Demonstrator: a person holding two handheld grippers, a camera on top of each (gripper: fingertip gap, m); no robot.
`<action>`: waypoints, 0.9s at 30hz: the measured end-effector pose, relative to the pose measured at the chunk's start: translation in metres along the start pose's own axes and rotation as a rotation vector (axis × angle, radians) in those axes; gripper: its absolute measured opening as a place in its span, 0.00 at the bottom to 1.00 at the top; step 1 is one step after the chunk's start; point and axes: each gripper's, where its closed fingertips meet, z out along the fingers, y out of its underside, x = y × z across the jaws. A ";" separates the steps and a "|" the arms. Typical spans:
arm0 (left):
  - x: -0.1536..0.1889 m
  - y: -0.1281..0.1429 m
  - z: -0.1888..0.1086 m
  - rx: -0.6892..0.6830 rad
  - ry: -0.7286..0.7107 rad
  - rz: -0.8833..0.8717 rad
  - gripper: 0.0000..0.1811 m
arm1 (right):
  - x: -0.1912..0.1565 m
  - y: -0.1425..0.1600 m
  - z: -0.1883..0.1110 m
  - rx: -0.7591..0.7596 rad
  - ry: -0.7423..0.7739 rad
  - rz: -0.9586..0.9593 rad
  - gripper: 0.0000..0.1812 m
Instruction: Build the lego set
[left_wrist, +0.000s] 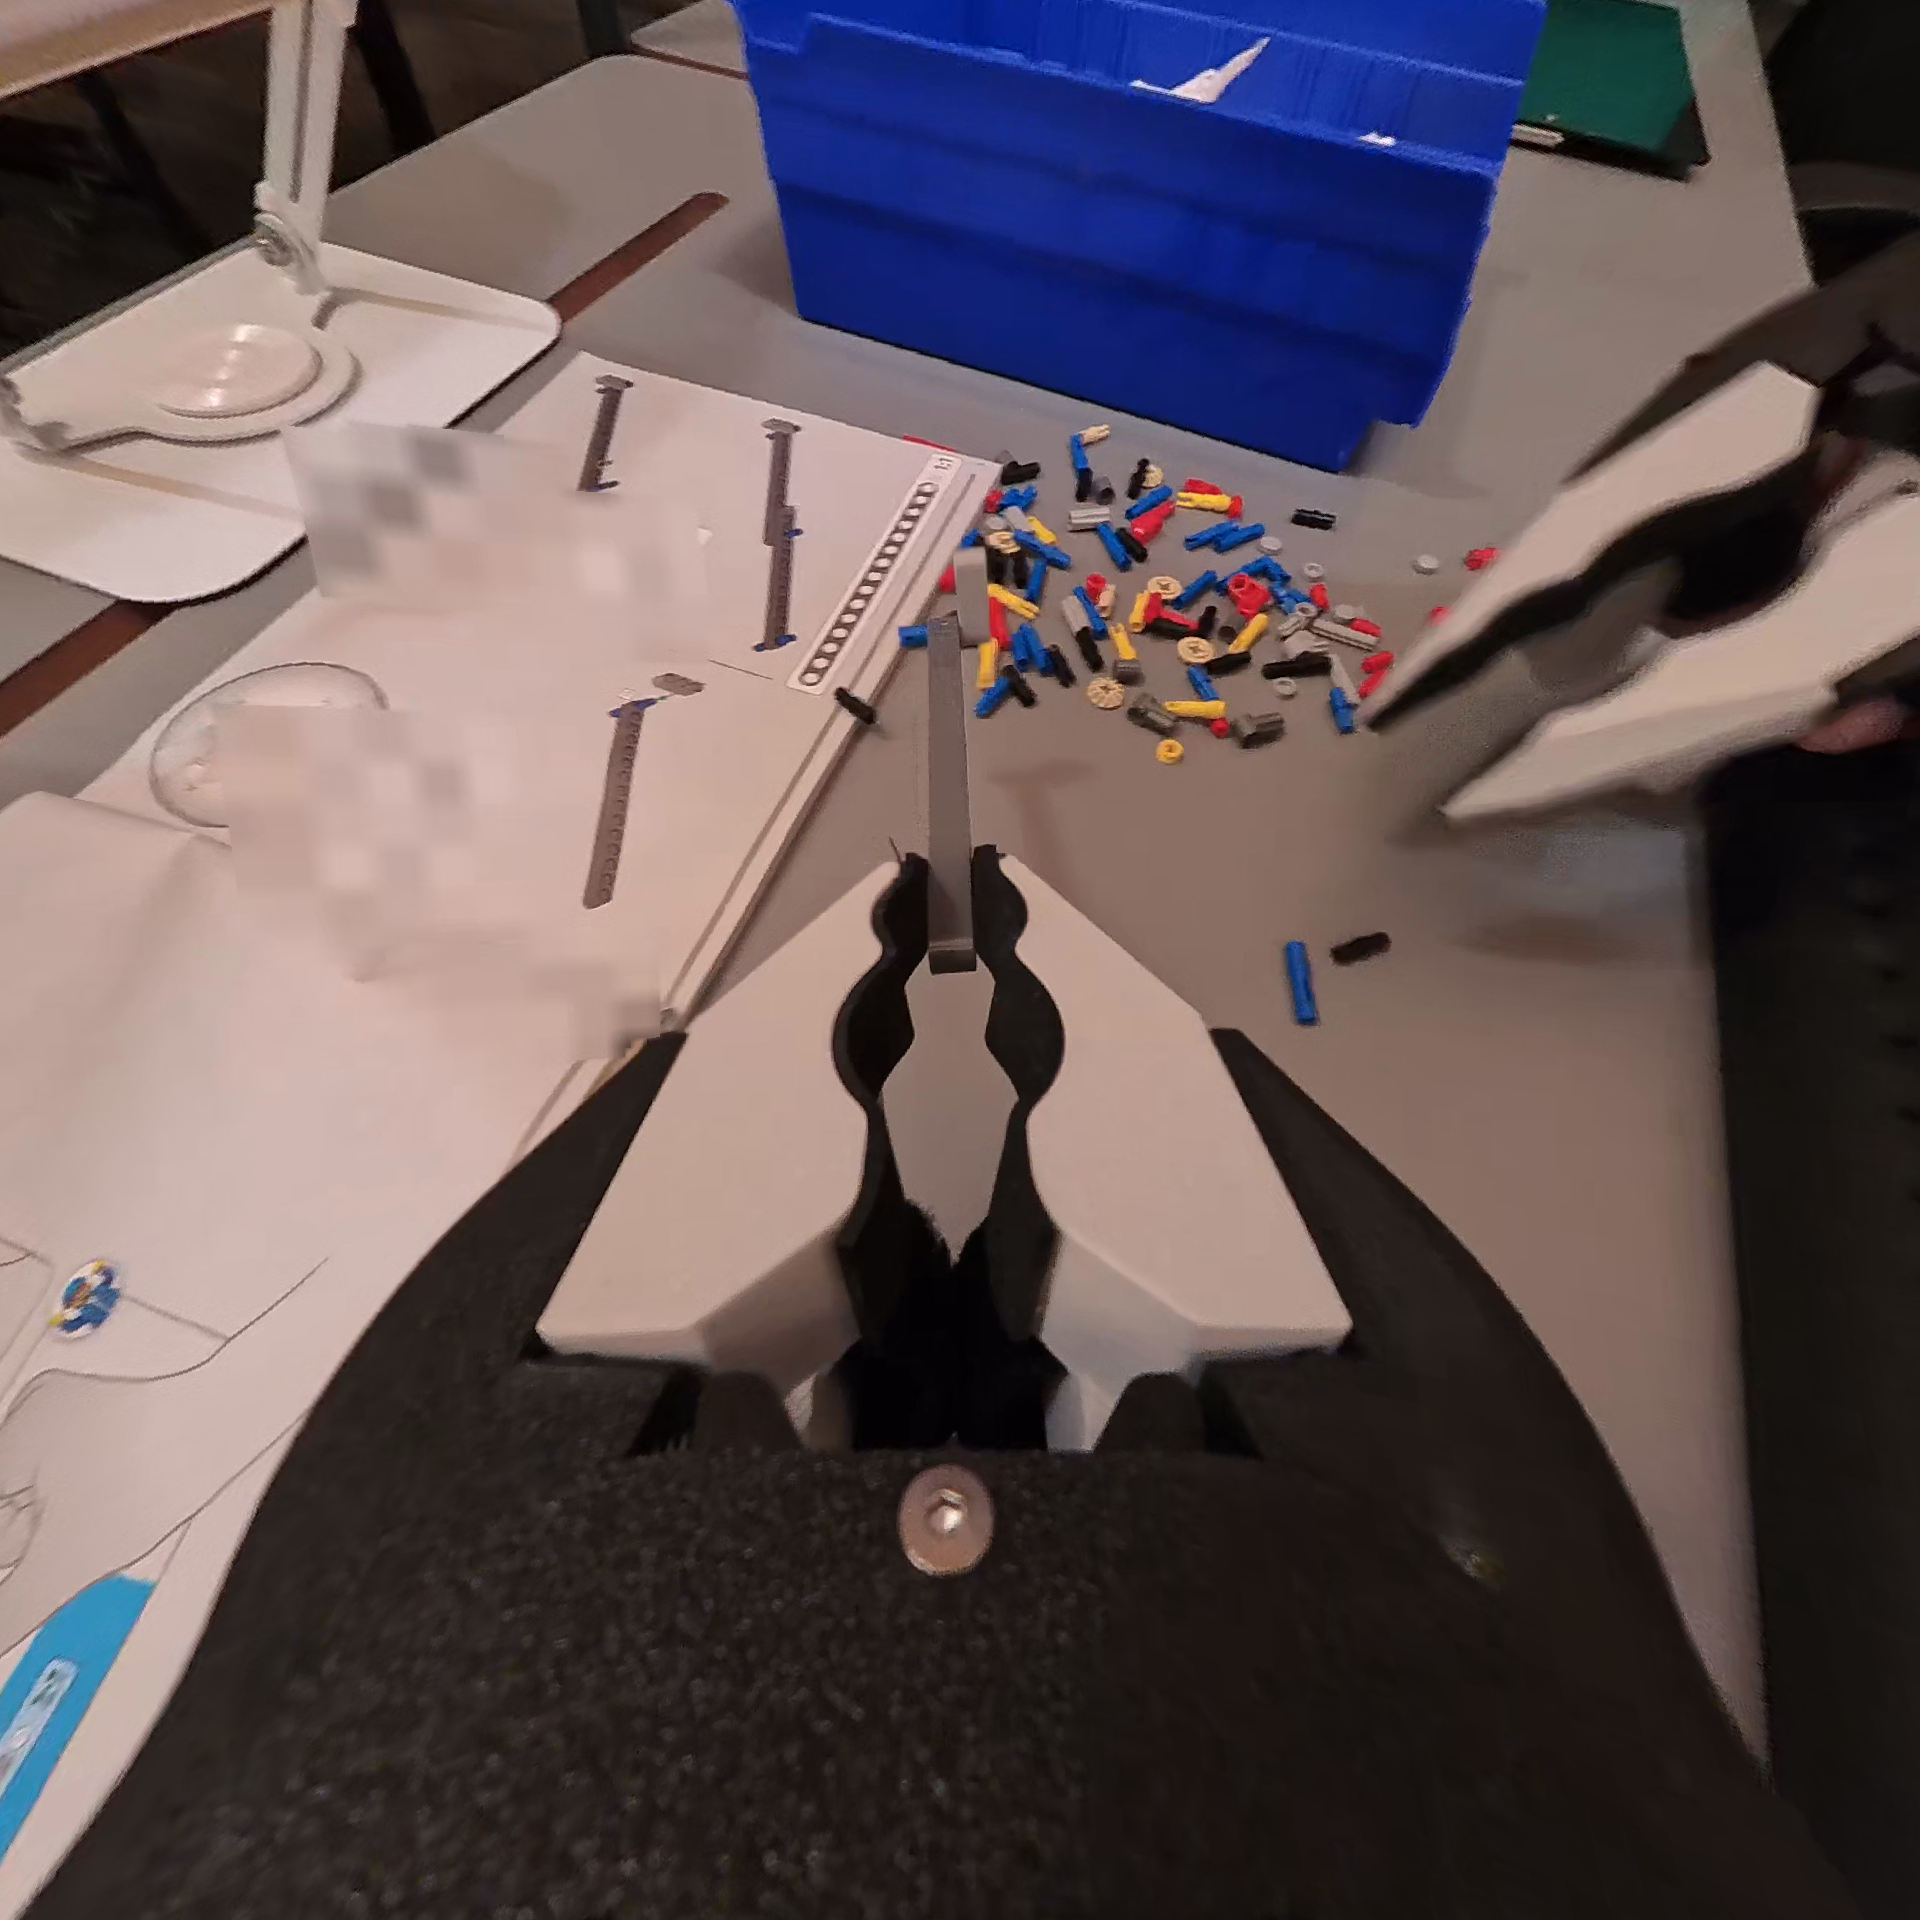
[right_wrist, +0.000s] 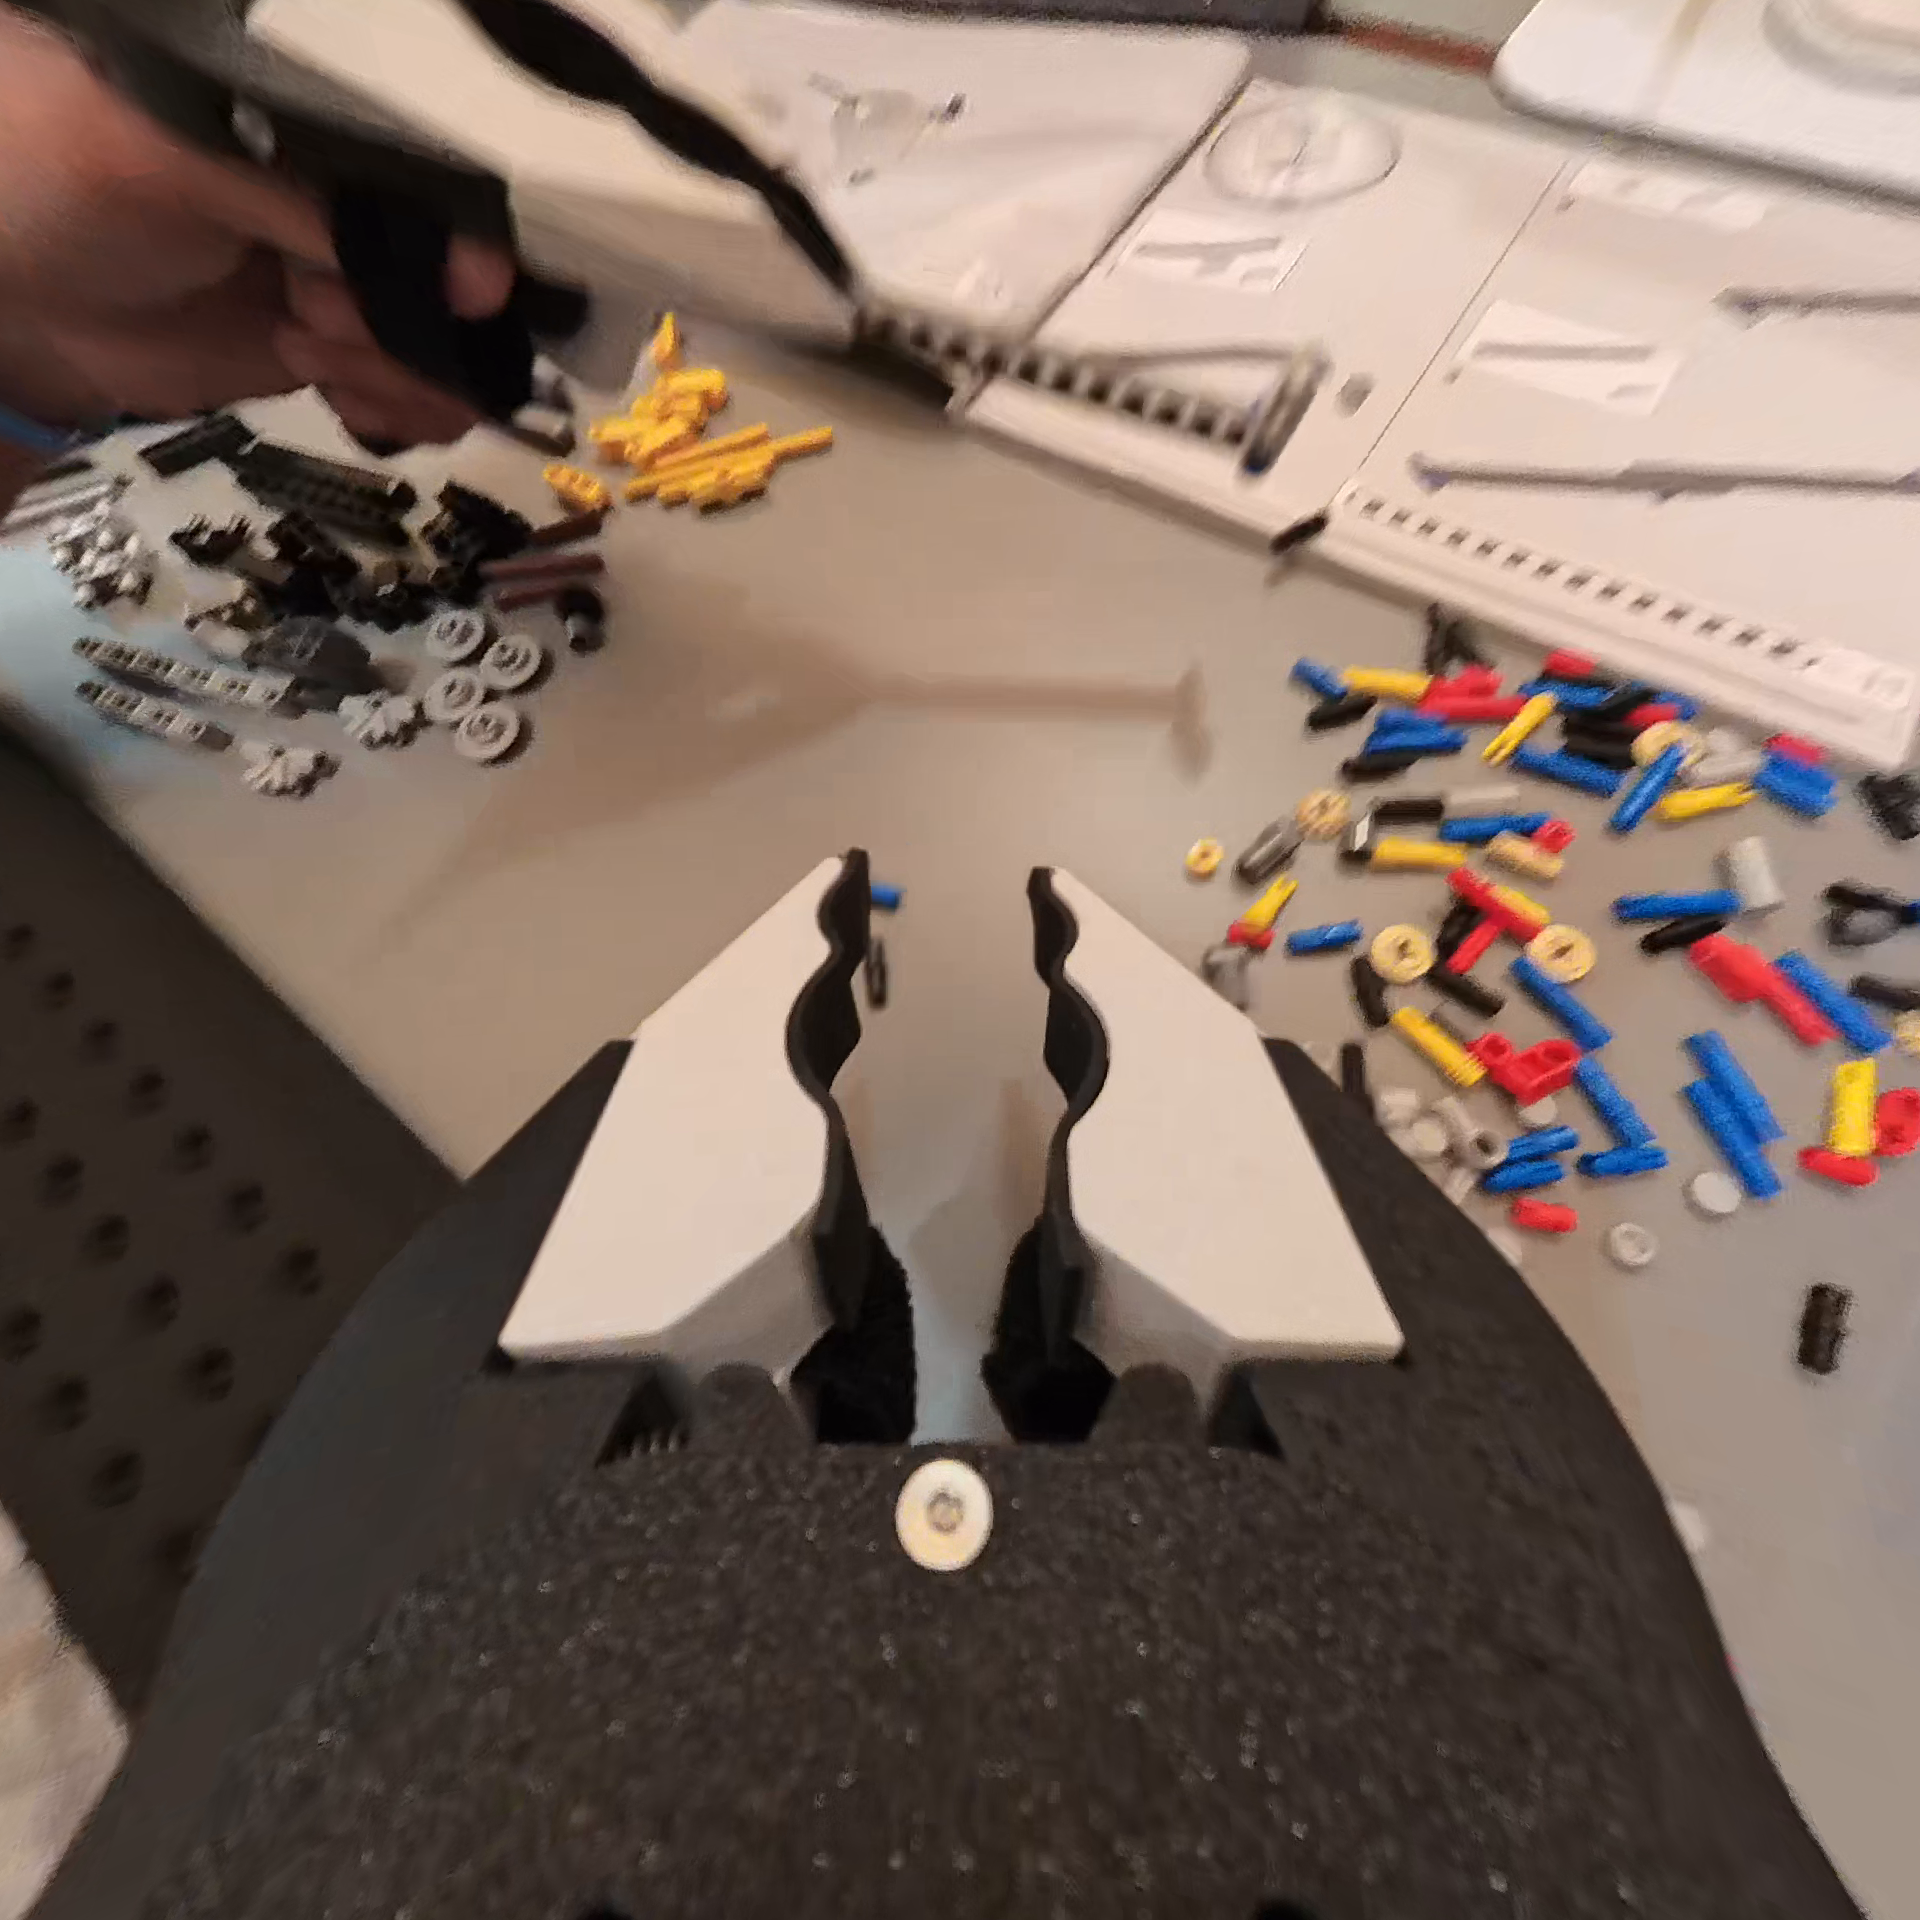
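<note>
My left gripper (left_wrist: 948, 868) is shut on a long grey beam (left_wrist: 945, 769) that points forward over the grey table (left_wrist: 1143, 935). A pile of small blue, red, yellow and black pins (left_wrist: 1164, 592) lies beyond it. My right gripper (left_wrist: 1413, 764) comes in open from the right, near the pile's edge. In the right wrist view my right gripper (right_wrist: 945, 883) is open and empty above a loose blue pin (right_wrist: 885, 896) and black pin (right_wrist: 876, 971). The left gripper (right_wrist: 842, 301) shows blurred at top left, holding the beam (right_wrist: 1091, 390).
An open instruction booklet (left_wrist: 727, 540) lies left of the pile, with a black pin (left_wrist: 857, 707) on it. A blue bin (left_wrist: 1122, 208) stands behind. Yellow parts (right_wrist: 686, 447) and black and grey parts (right_wrist: 312, 603) lie farther left. A dark perforated mat (right_wrist: 156, 1143) borders the table. The tips of one gripper are about 12 cm away from the tips of the other. The black pin (left_wrist: 857, 707) lies around 12 cm away from my left fingertips. It is also in sight in the right wrist view (right_wrist: 1304, 534).
</note>
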 end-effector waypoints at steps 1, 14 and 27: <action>0.005 -0.001 0.000 0.004 0.027 0.000 0.04 | 0.006 -0.010 0.001 0.026 0.031 -0.015 0.17; 0.022 0.037 0.005 -0.249 0.028 0.207 0.04 | -0.014 0.030 0.023 -0.181 0.026 -0.179 0.11; 0.031 0.073 0.021 -0.436 0.008 0.311 0.04 | -0.011 0.014 0.020 -0.060 0.093 -0.148 0.10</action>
